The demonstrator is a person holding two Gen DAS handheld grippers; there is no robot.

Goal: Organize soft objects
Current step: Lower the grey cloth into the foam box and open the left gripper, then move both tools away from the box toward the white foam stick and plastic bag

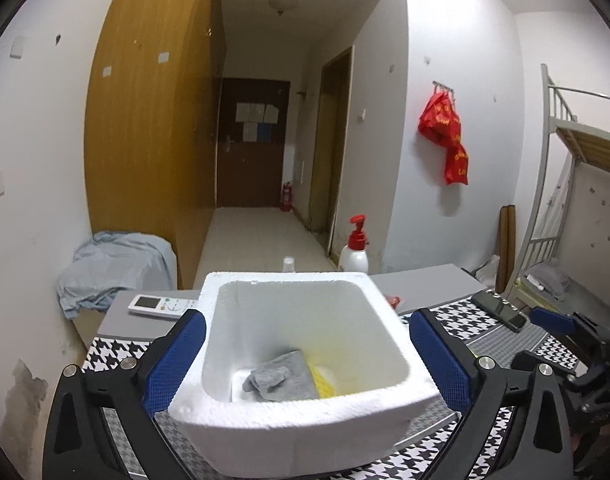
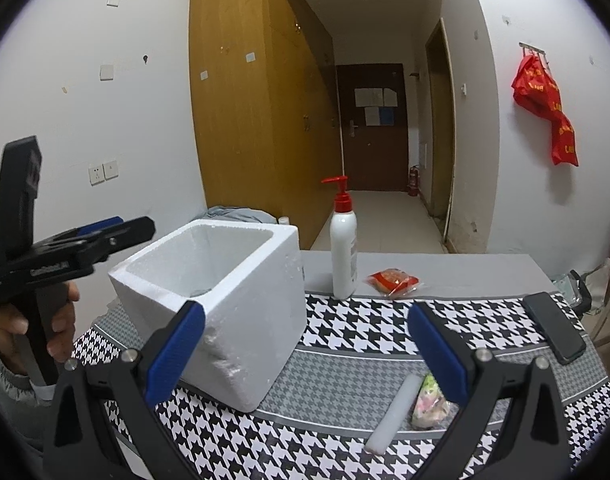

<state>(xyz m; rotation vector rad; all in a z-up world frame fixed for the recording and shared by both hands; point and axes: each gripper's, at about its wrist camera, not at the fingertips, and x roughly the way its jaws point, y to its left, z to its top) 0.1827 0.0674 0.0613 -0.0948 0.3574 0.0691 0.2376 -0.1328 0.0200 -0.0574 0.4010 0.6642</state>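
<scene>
Almost nothing could be read. My left tongs, seen from the right wrist view, carried white lettering along the black arm, too blurred to make out. The red bag hanging on the wall bore yellow characters that I could not read in either view. The sheets of paper pinned to the dark door showed no legible print. The remote control on the tabletop had a small screen with no digits I could tell.
</scene>
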